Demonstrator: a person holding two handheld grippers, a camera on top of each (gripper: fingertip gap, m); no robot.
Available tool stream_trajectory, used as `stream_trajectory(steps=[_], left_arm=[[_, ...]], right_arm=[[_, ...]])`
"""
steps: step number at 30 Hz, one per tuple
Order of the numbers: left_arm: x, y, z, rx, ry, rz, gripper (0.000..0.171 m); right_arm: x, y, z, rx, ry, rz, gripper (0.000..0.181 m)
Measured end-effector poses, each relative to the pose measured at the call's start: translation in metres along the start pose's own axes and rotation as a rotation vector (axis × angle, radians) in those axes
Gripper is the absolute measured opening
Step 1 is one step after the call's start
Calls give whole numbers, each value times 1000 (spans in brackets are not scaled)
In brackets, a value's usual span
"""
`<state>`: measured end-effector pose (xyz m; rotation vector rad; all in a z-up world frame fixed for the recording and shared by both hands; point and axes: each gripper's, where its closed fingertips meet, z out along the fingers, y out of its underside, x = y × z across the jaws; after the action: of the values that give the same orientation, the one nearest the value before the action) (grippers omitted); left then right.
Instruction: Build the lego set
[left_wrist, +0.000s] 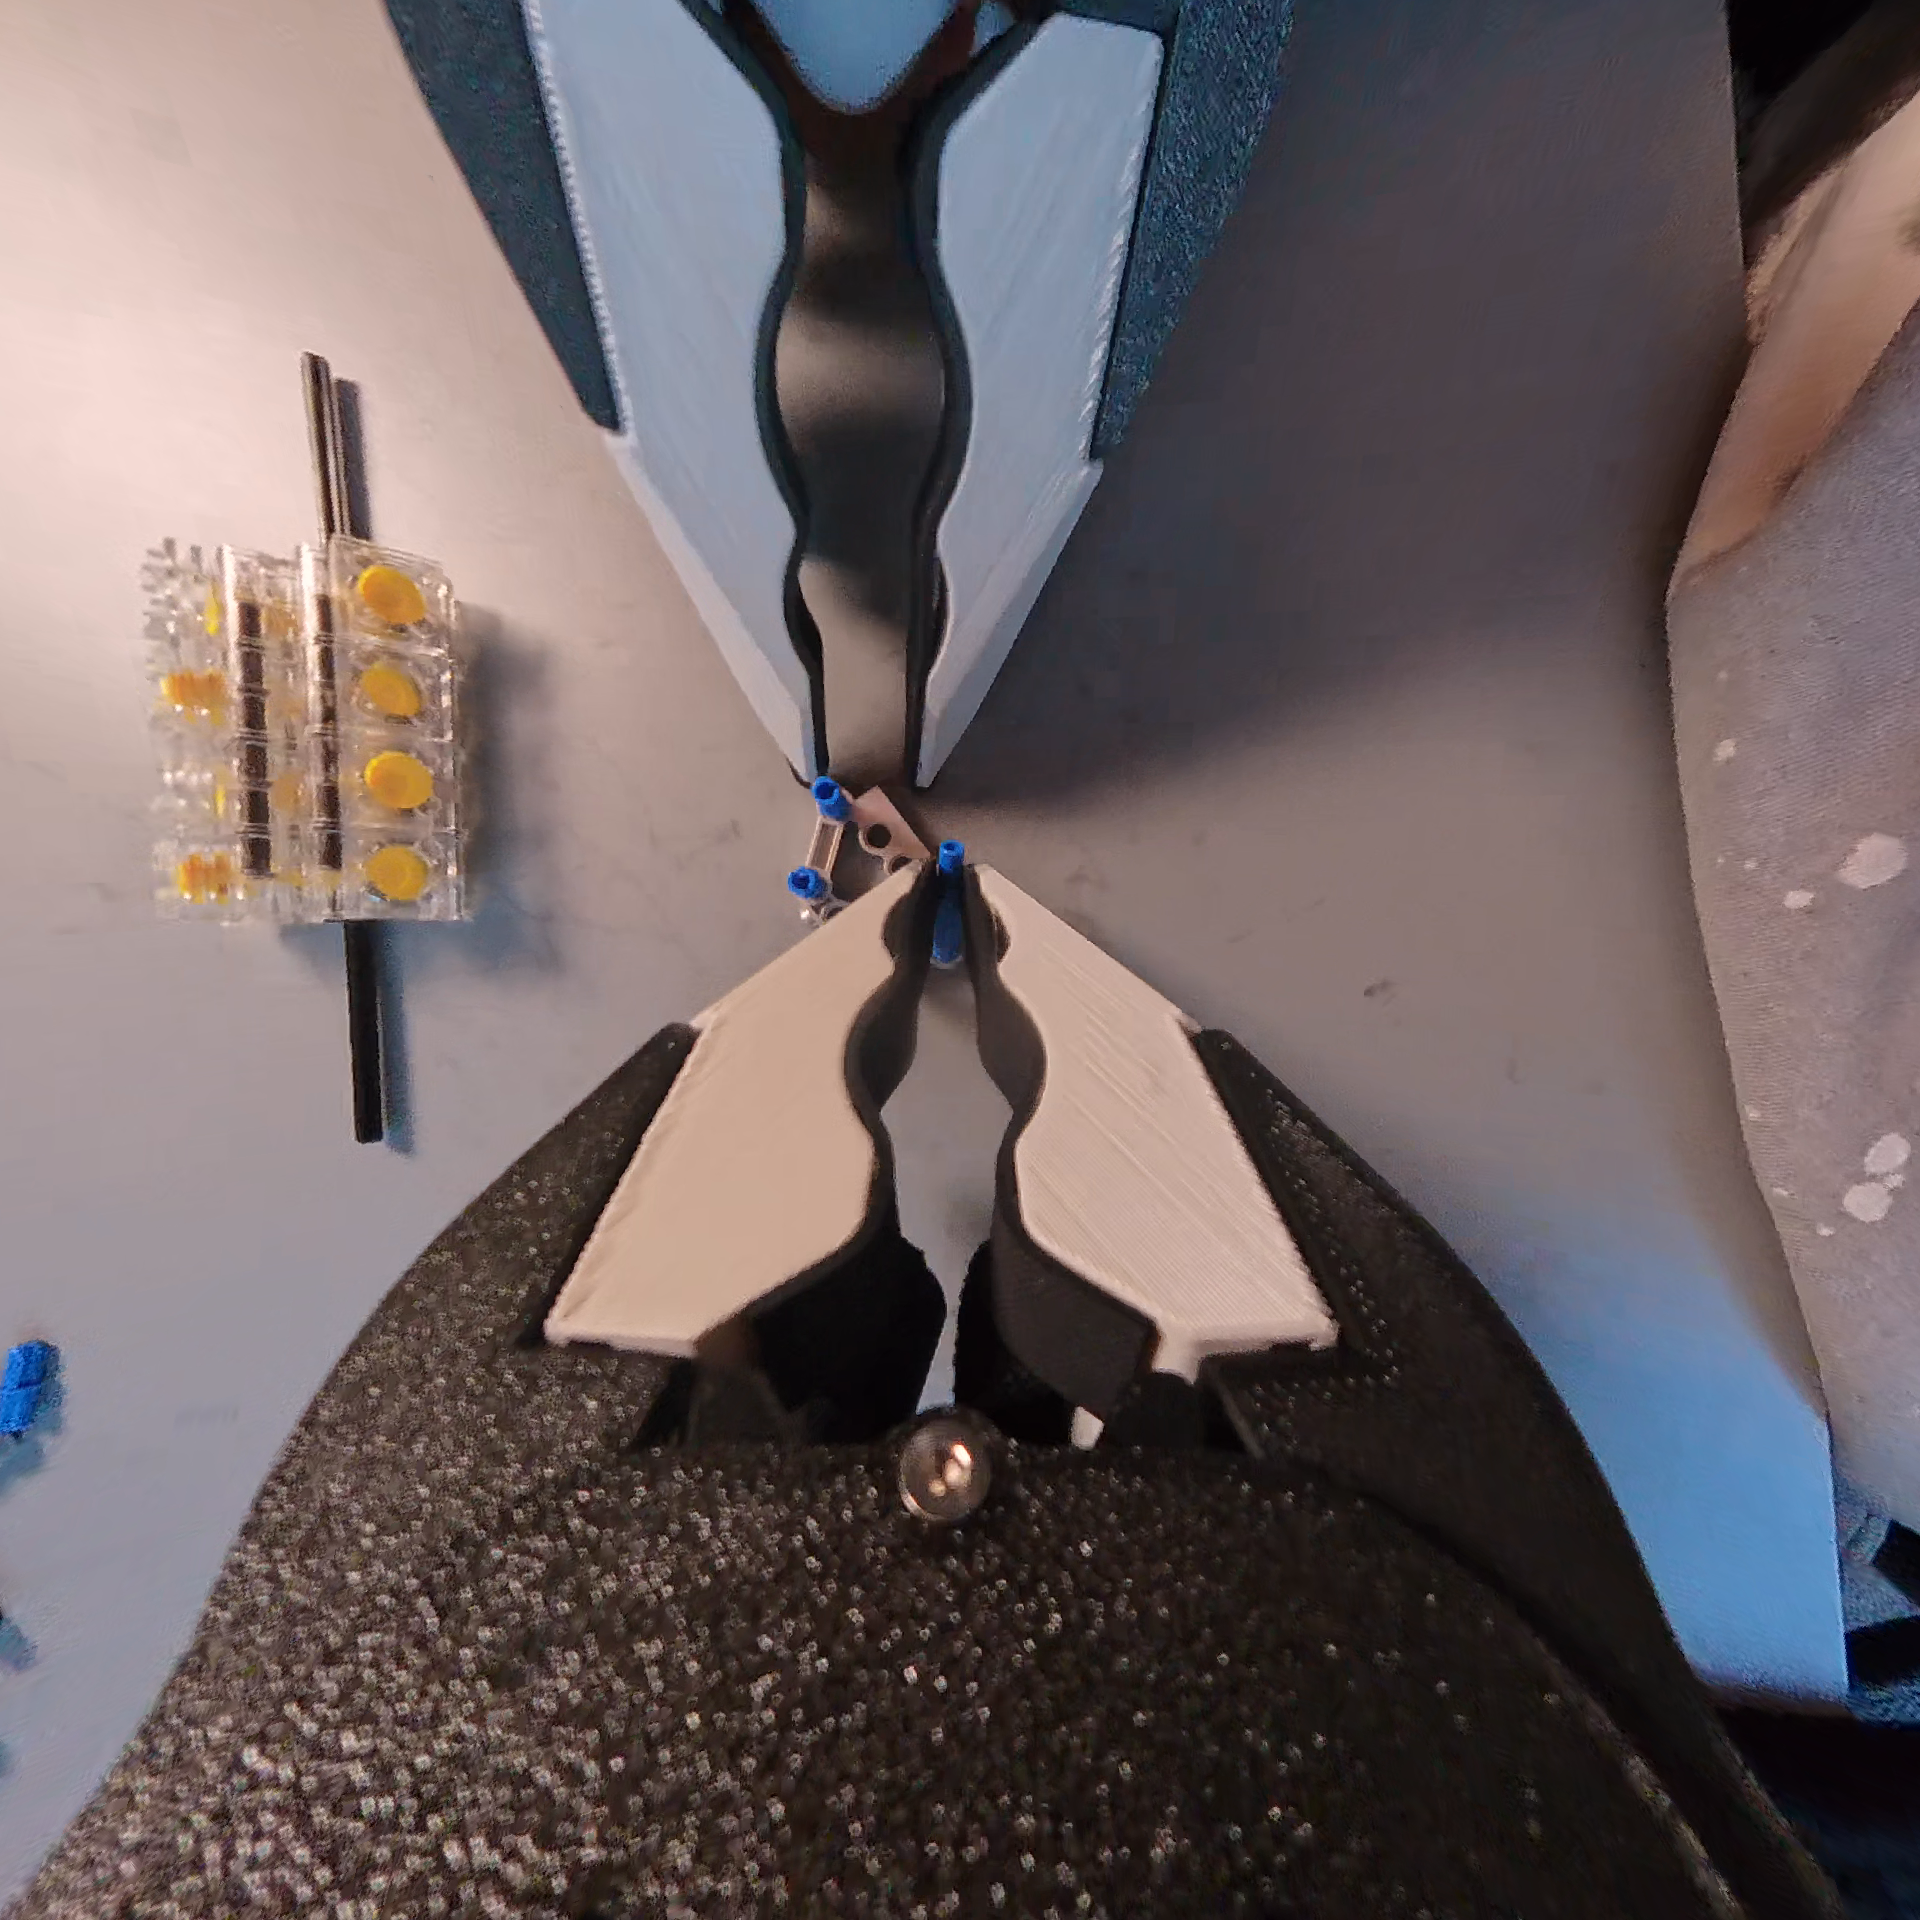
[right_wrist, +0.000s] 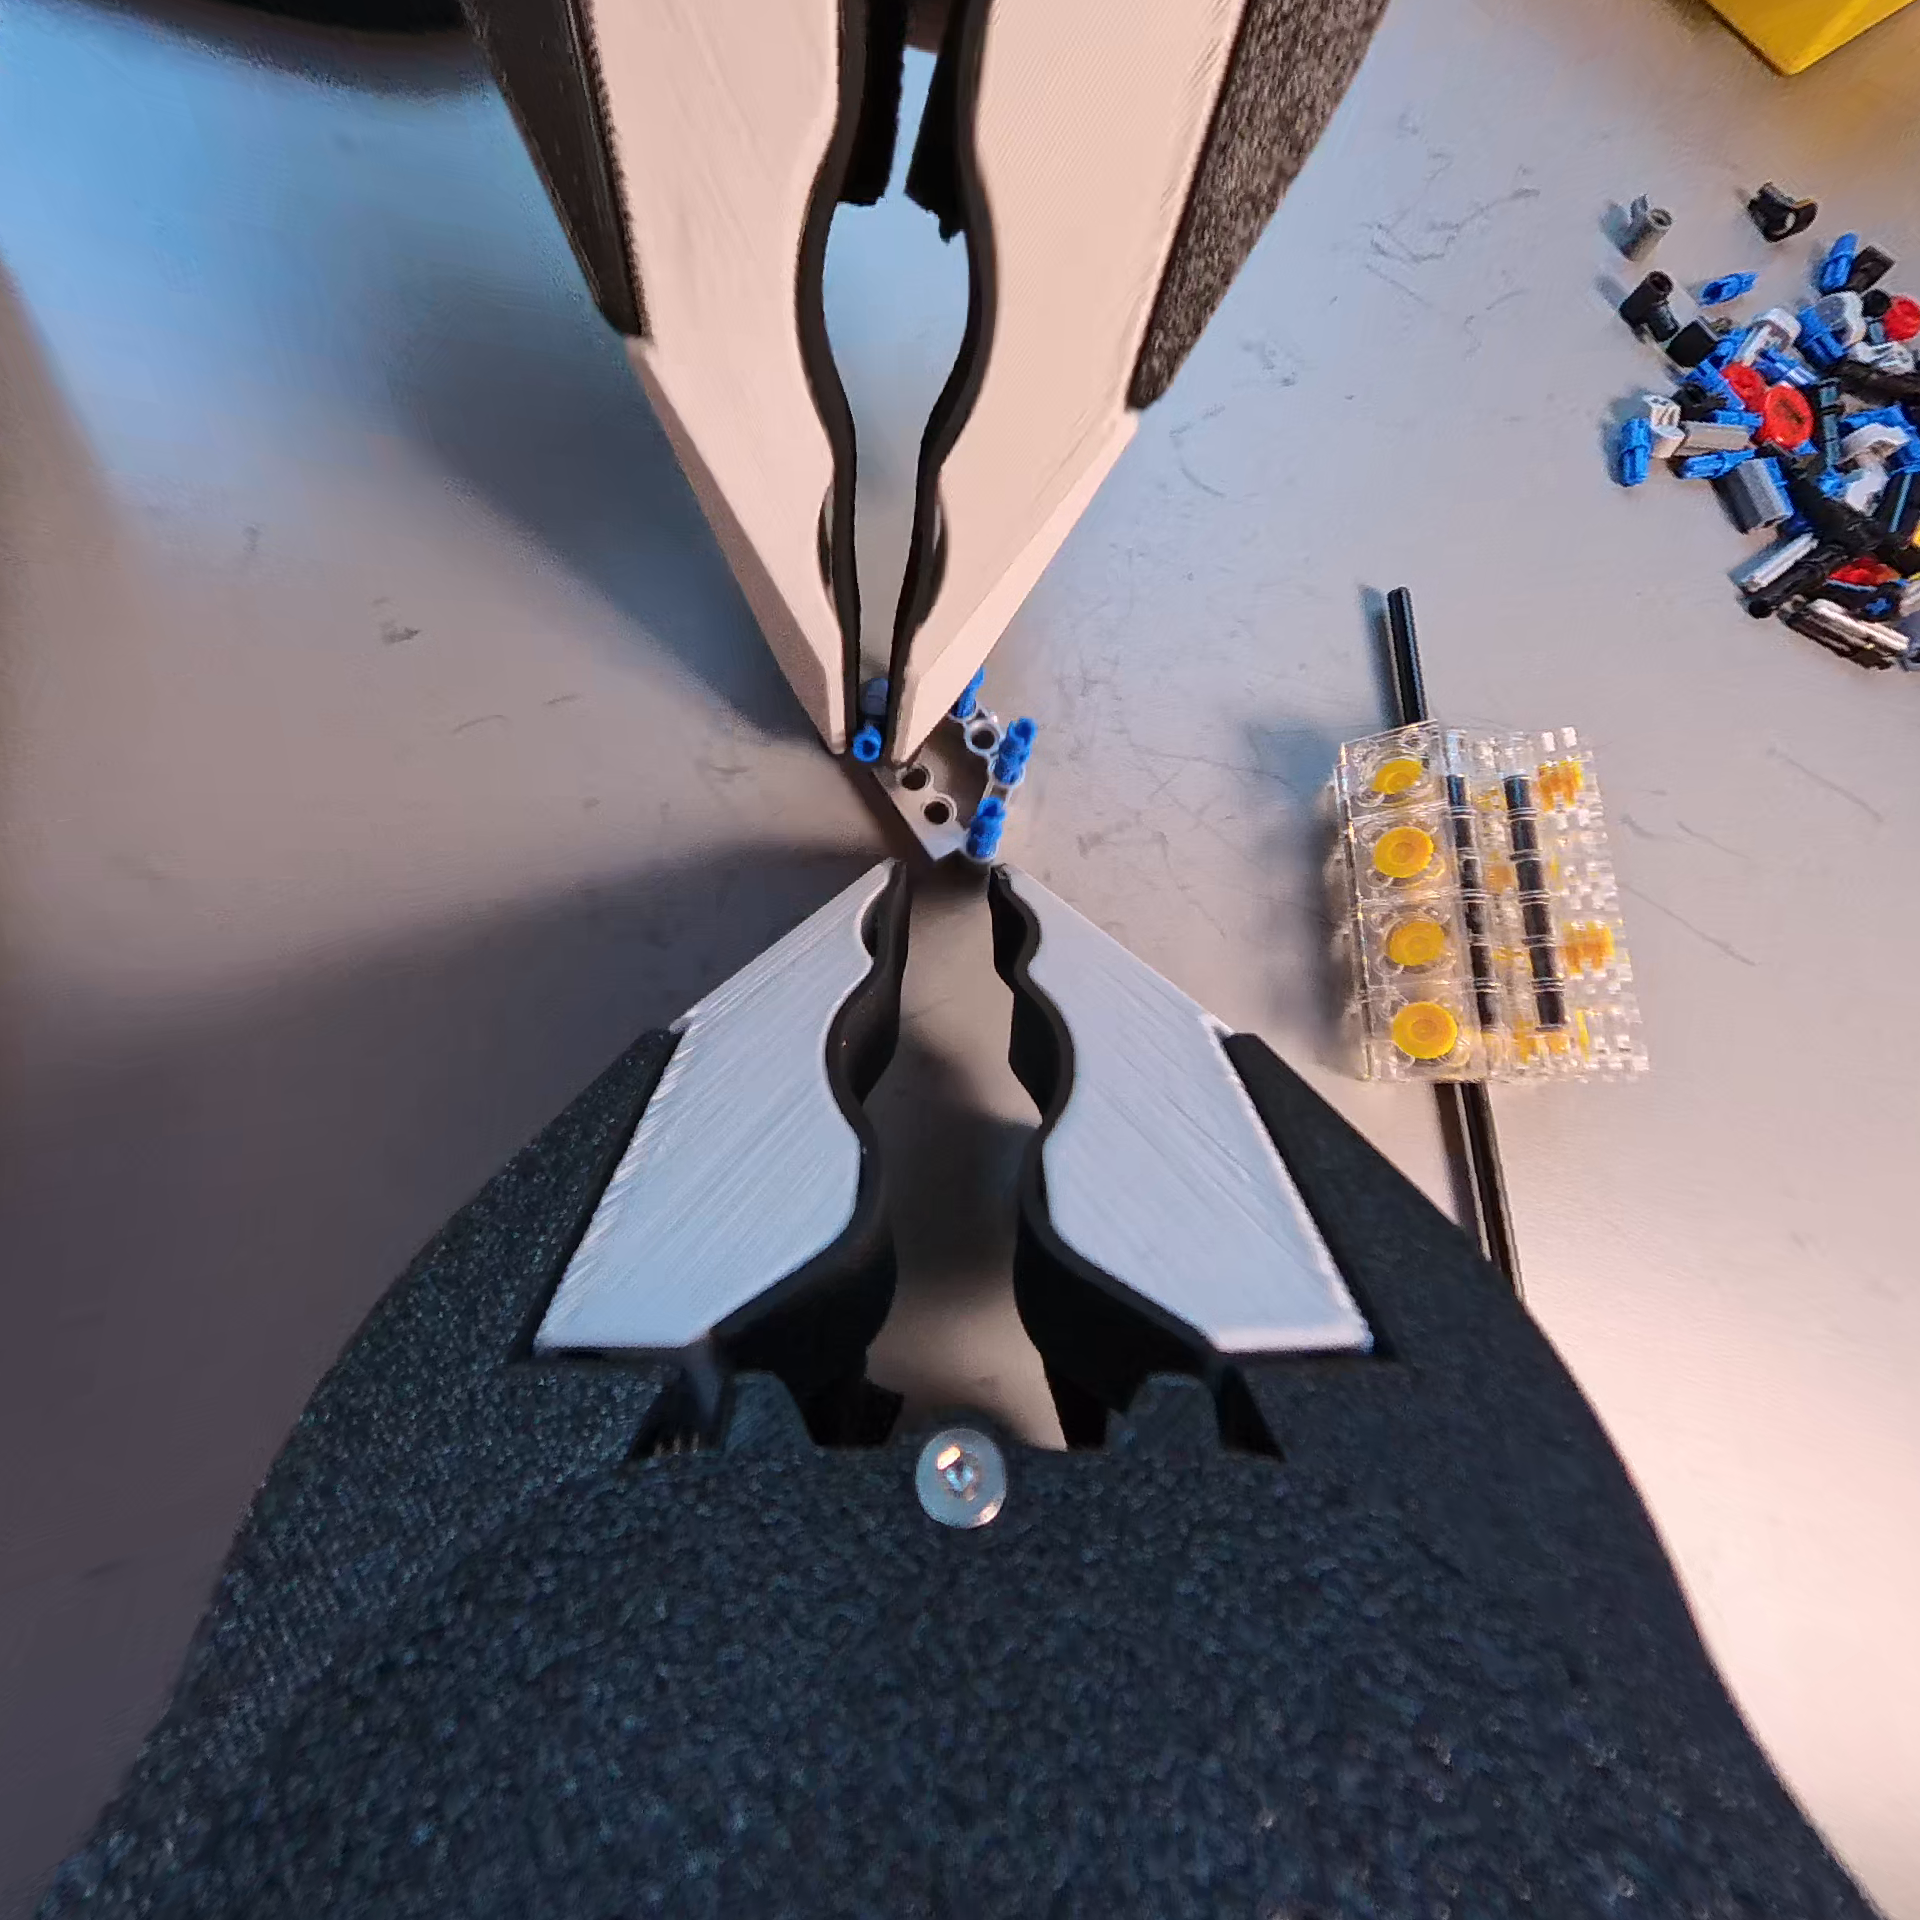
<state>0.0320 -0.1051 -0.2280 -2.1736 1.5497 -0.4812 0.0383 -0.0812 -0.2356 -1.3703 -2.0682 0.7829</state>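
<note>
Over a grey table (left_wrist: 1351, 623), left gripper (left_wrist: 943, 883) pinches a blue pin (left_wrist: 948, 914); right gripper (right_wrist: 940, 883) clasps a grey beam (right_wrist: 930, 800), its grip partly hidden.

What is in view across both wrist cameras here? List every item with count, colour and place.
Grey holed piece: one, grey, blue pins in it, between both gripper tips.
Blue pin: one, in left gripper.
Clear block: one, transparent, four yellow discs, on black rods.
Loose parts pile: many, blue, black, grey, red, table's far right.
Yellow bin: one, corner only.
Table: grey.
Left gripper: shut on pin.
Right gripper: tips at the grey piece.
</note>
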Motion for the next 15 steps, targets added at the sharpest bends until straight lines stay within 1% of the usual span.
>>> stream_trajectory(steps=[3,6,9,11,15], left_arm=[[-3,-4,-6,95,-5,-78,3],[-2,-13,-12,221,11,-162,3],[-4,-25,-24,374,11,-251,3],[-7,-38,-39,528,2,-311,3],[-19,-64,-76,885,-11,-449,3]], right_arm=[[-1,0,-1,1,-6,1,17],[1,0,-3,8,-2,9,23],[5,-11,-13,87,8,29,25],[6,-26,-24,188,-4,47,25],[4,-56,-43,376,-31,79,25]])
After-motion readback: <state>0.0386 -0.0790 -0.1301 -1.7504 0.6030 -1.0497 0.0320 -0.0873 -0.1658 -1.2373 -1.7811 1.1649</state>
